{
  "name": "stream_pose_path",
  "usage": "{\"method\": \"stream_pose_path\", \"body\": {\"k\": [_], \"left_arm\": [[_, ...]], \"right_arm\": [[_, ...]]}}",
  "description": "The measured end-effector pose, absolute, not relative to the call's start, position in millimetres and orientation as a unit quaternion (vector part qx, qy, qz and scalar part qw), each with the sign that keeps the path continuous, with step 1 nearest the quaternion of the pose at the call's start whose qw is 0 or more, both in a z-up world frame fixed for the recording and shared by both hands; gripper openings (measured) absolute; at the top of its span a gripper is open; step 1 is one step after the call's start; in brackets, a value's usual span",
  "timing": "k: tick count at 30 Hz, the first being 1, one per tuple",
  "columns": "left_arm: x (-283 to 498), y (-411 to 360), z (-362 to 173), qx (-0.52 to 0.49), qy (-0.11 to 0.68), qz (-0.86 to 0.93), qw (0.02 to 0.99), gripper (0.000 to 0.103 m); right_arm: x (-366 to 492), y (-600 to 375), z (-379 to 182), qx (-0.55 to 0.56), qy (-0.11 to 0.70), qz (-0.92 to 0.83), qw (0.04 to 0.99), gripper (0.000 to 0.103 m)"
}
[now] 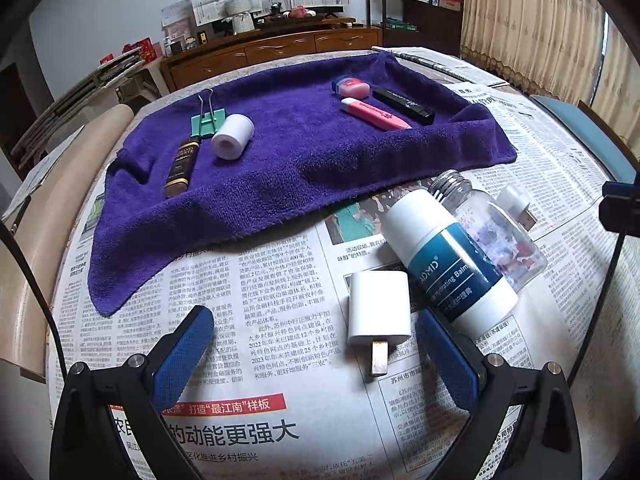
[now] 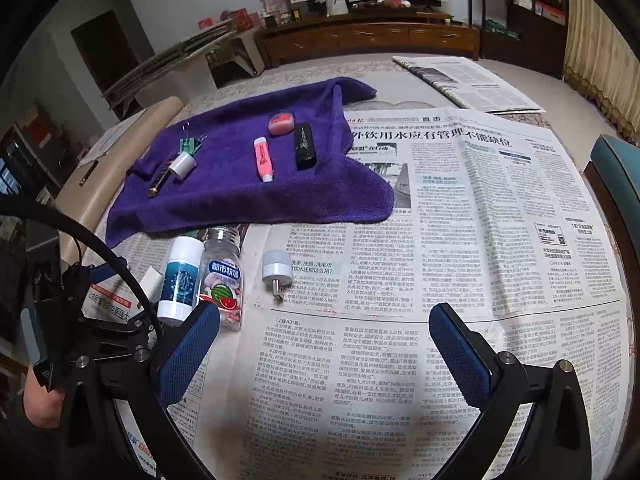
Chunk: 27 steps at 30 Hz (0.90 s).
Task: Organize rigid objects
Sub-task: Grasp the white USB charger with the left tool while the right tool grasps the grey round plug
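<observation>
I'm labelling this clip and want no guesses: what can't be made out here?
- White charger: right wrist view, mostly hidden behind the left gripper and its cable.
- Clear bottle: left wrist view, label hidden behind the balm tube.
- Brown bottle: right wrist view, partly behind the tape roll, too small to read.
- Right gripper: open over newspaper, holding nothing.

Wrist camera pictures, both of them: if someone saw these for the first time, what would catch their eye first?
Most likely the purple towel spread over the newspaper-covered table, with a pink highlighter and black tube lying side by side on it. Next, the cluster on the newspaper below the towel's near edge: a white balm bottle lying against a clear plastic bottle, and a white charger plug beside them. Both grippers are open and empty.
</observation>
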<state>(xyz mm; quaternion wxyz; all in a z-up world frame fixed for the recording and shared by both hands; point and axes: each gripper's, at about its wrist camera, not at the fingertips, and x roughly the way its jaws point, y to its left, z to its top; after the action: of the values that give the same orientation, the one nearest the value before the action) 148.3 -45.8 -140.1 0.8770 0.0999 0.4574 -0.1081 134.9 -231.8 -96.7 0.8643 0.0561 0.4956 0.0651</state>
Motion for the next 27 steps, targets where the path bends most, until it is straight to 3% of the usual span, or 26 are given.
{"method": "stream_pose_path", "body": {"k": [5,7,17,19,27], "left_arm": [[147,-44,-140,0.093,0.456,-0.117,0.877,0.098],[146,-42,-140,0.082,0.459,-0.130,0.875,0.088],[143,-46,-137,0.080,0.442,-0.168,0.878,0.057],[143,-50,-135,0.084,0.436,-0.181,0.878,0.026],[143,-49,-135,0.080,0.435,-0.185,0.878,0.025]], "right_arm": [[135,-229,-102,0.051,0.503,0.064,0.861,0.103],[135,-228,-103,0.050,0.503,0.064,0.860,0.103],[136,-229,-106,0.048,0.509,0.061,0.857,0.103],[136,-229,-108,0.049,0.511,0.060,0.856,0.103],[139,-232,-110,0.048,0.511,0.056,0.856,0.103]]}}
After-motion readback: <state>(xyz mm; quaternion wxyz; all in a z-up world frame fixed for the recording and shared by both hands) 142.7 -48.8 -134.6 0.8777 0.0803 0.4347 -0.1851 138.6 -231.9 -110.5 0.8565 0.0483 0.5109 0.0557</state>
